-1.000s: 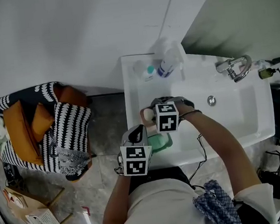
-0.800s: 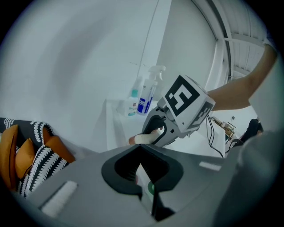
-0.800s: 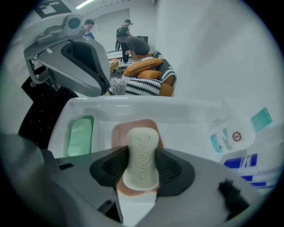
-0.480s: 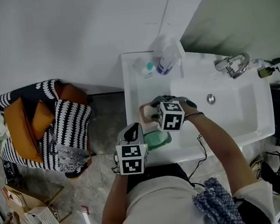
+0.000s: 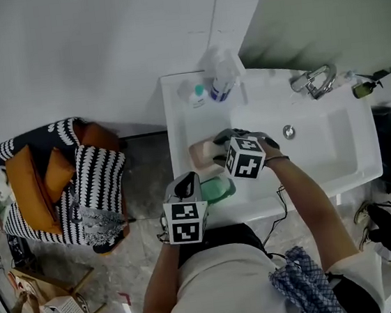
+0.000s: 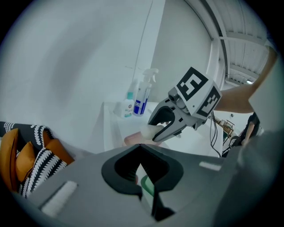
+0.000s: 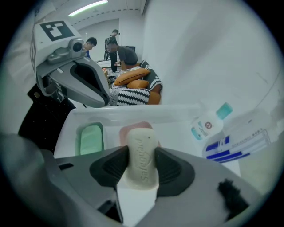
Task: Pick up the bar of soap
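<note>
1. The bar of soap (image 7: 142, 146) stands on edge between the right gripper (image 7: 141, 165) fingers (image 7: 171, 168), which clamp its two broad faces; its upper half pokes out past the fingertips
2. Just beyond those fingertips we see the pink soap dish (image 7: 123, 132), partly hidden behind the soap, and left of it the green soap dish (image 7: 91, 139)
3. To their right stand a small teal-capped bottle (image 7: 207, 124) and a spray bottle (image 7: 242, 139), well apart from the fingers
4. The left gripper (image 6: 140, 145) has its fingers closed tip to tip on nothing, with the green dish just past them
</note>
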A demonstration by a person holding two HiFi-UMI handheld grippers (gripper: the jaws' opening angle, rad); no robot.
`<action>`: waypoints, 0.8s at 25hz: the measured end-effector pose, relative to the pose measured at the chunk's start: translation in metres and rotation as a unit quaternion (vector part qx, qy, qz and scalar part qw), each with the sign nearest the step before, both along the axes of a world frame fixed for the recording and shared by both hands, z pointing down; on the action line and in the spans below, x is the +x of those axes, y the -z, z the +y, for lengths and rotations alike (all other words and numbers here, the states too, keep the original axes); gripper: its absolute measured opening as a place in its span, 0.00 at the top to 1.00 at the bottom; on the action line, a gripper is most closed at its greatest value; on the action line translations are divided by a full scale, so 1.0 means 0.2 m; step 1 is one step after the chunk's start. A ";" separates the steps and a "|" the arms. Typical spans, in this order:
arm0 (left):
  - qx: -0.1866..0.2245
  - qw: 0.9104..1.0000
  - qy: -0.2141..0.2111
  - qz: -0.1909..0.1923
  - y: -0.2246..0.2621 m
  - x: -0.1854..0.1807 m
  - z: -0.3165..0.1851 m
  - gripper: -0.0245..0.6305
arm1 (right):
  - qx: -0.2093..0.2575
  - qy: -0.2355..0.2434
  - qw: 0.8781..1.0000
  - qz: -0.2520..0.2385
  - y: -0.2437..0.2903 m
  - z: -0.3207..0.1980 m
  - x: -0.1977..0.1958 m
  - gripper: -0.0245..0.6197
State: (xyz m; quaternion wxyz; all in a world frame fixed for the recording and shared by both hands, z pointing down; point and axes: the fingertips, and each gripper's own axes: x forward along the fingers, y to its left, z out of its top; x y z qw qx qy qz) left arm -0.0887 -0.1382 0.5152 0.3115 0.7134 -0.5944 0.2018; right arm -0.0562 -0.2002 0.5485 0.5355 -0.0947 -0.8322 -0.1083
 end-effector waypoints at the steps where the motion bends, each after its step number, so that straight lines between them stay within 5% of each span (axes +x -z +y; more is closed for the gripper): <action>1: 0.001 1.000 -0.001 0.000 0.00 0.01 0.00 0.95 | 0.001 -0.006 1.000 0.000 0.01 -0.01 0.02 0.65; 20: 0.002 0.998 -0.057 -0.009 0.01 0.27 -0.04 0.95 | -0.008 -0.155 0.987 0.044 -0.12 -0.16 0.69 0.65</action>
